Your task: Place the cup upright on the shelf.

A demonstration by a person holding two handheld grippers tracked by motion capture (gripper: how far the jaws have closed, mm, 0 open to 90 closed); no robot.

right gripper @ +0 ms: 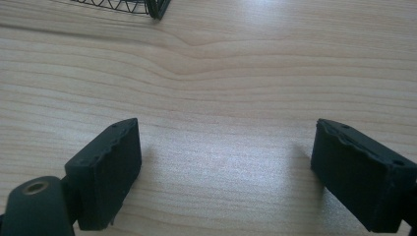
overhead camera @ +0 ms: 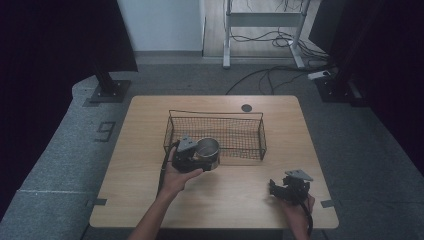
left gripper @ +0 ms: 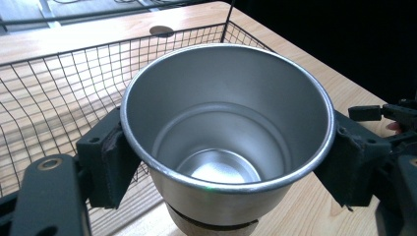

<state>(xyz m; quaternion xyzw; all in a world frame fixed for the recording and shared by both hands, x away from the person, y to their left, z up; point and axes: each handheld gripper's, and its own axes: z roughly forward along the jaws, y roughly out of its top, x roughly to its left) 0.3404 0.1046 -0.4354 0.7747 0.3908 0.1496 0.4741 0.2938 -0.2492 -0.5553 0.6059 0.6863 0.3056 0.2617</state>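
Note:
A shiny metal cup [overhead camera: 207, 151] [left gripper: 227, 132] is clamped between the jaws of my left gripper [overhead camera: 197, 159] [left gripper: 223, 162], which is shut on it. The cup is upright and empty, and it hangs at the front left corner of a black wire basket [overhead camera: 216, 131] [left gripper: 54, 93]; whether it is over the rim or just in front I cannot tell. My right gripper [overhead camera: 274, 187] [right gripper: 226, 172] rests low over the wooden table [overhead camera: 235, 200] near its front right, open with bare wood between its fingers.
The basket sits at the table's middle and looks empty. A dark round grommet [overhead camera: 246, 107] [left gripper: 163, 30] lies behind it. Black stands, cables and a desk frame are on the floor beyond the table.

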